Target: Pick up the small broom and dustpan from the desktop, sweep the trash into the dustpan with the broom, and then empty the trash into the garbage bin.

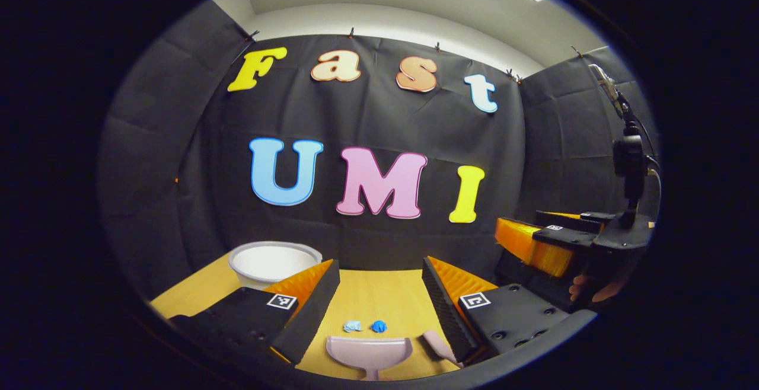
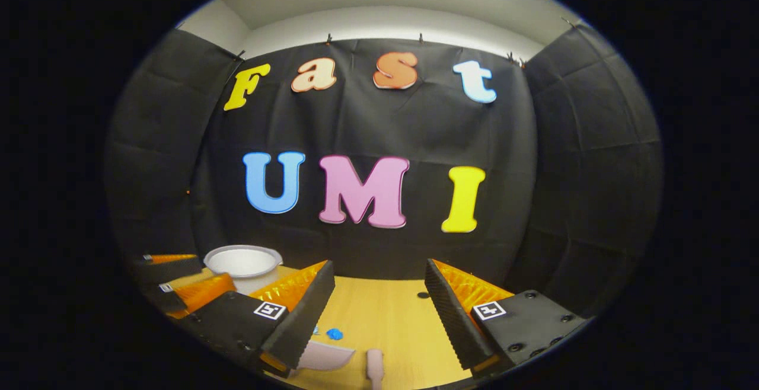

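Left gripper (image 1: 379,295) gaping wide above dustpan (image 1: 367,351), right gripper (image 2: 379,298) likewise gaping, holding nothing, broom (image 2: 375,366) lying beneath, square markers unreadable

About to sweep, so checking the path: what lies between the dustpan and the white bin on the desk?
In the left gripper view, two small blue scraps lie just beyond the dustpan; past them it is bare desktop up to the white bin.

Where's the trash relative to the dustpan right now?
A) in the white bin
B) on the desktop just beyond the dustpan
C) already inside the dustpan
B: in the left gripper view two small blue scraps lie on the desktop, just beyond the pink dustpan, not in it.
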`<action>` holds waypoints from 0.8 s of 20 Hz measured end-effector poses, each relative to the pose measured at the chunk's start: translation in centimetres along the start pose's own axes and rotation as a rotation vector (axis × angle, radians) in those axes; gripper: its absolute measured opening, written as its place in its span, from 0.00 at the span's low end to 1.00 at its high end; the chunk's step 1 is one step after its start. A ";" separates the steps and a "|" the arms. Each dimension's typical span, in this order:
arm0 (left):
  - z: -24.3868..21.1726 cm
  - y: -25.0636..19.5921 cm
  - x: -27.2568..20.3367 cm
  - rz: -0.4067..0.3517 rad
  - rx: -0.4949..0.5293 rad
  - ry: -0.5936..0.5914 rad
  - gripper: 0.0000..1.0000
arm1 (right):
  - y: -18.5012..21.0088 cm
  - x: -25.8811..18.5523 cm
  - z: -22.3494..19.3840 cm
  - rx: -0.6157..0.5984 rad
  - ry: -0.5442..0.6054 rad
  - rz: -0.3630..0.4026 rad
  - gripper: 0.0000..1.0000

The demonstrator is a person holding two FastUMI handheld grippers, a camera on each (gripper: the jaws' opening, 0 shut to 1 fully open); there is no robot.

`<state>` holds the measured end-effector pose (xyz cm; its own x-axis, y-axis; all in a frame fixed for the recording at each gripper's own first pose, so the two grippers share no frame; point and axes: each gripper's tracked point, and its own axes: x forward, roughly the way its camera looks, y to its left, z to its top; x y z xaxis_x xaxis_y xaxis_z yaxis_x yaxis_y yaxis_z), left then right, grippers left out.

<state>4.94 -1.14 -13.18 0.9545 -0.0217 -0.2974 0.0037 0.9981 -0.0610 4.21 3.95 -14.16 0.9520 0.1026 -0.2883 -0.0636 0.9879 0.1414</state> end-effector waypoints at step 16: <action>-23.1 0.8 -1.1 0.122 -0.039 1.041 0.85 | -1.9 1.1 -30.8 0.020 0.971 0.068 0.98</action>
<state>-3.05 -1.59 -34.94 0.2192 0.0224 -0.9754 -0.1027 0.9947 -0.0003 -3.80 5.73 -43.93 0.2850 0.2197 -0.9330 -0.0962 0.9750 0.2002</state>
